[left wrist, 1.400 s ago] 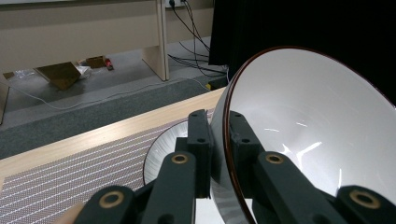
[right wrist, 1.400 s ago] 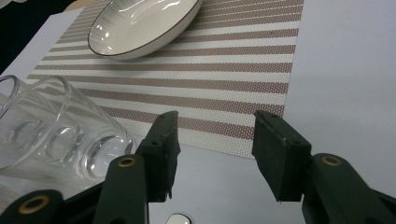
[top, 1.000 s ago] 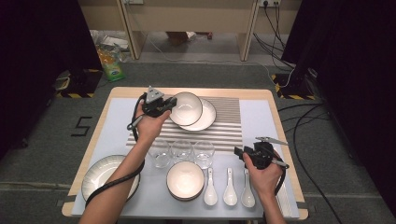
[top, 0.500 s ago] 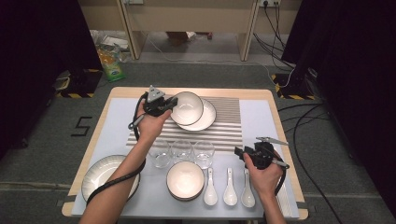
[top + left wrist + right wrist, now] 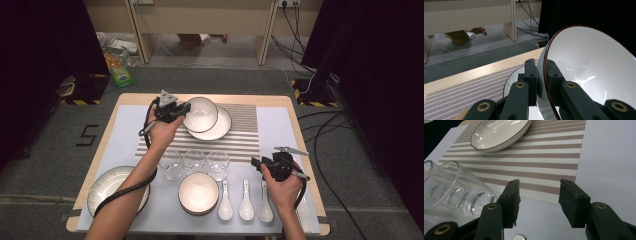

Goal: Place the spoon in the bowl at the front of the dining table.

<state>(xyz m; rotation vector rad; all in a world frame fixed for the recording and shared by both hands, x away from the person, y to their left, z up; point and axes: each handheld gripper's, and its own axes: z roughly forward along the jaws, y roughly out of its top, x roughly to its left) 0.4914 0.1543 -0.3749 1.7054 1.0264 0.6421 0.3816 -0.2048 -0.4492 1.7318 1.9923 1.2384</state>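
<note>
Bowl [image 5: 200,114] is clamped by its rim between the fingers of the left gripper [image 5: 186,111]; in the left gripper view one finger [image 5: 531,75] presses on the outside wall and the other on the white inside, with the bowl [image 5: 589,67] tilted steeply on edge. It hangs just above the plate [image 5: 220,127] that lies on the striped mat [image 5: 245,142], directly under and beyond those fingers, so the setting-down on the plate looks about to happen but is not yet done. Nearer the person, behind the left fingers, stand three glasses [image 5: 194,161], a second bowl [image 5: 198,192], another plate [image 5: 107,185] and three spoons [image 5: 245,200], all apparently waiting on the counter [image 5: 285,125] for their turn. Right gripper [image 5: 260,162] rests well apart from the bowl, its fingers [image 5: 511,197] spread wide with nothing between them; just to their left a glass [image 5: 451,192] shows, ahead lie mat and plate [image 5: 499,135].
</note>
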